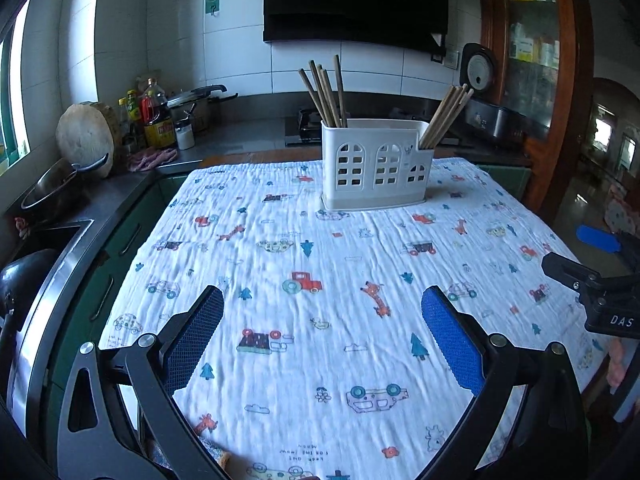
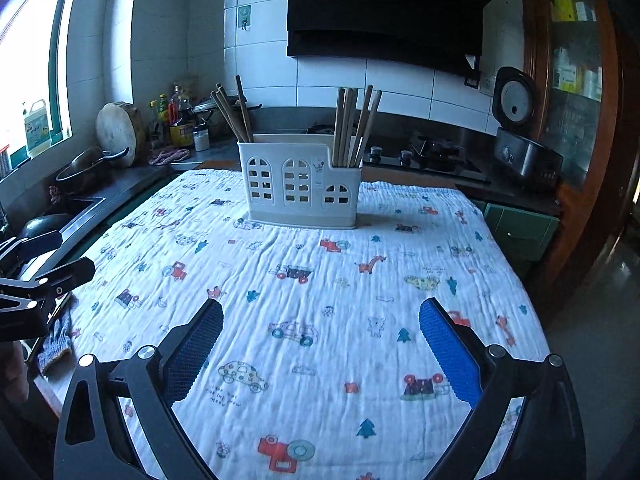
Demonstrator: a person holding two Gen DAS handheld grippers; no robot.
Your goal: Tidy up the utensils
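The left gripper (image 1: 322, 312) hovers above the table with its jaws wide apart and nothing between the blue textured pads (image 1: 452, 344); the right gripper (image 2: 320, 320) does the same, jaws spread wide and empty over the cloth; each gripper shows at the edge of the other's view, the two well apart. Beneath both lies a white crinkled tablecloth printed with cars, giraffes and trees (image 1: 320, 248), covering the table; at its far end stands the white plastic utensil holder with arched window cut-outs (image 1: 374, 162), upright on the cloth; one bundle of brown wooden chopsticks (image 1: 326, 94) leans in its left compartment, and a second bundle of chopsticks (image 1: 446, 116) stands in the lower right compartment; the middle of the holder cannot be seen into. Beyond the table runs a dark kitchen counter (image 1: 240, 136); on it, to the left, sit sauce bottles (image 1: 156, 116), a round wooden chopping block (image 1: 86, 138) and a metal pan (image 1: 52, 188); to the right stands an open rice cooker (image 2: 516, 128).
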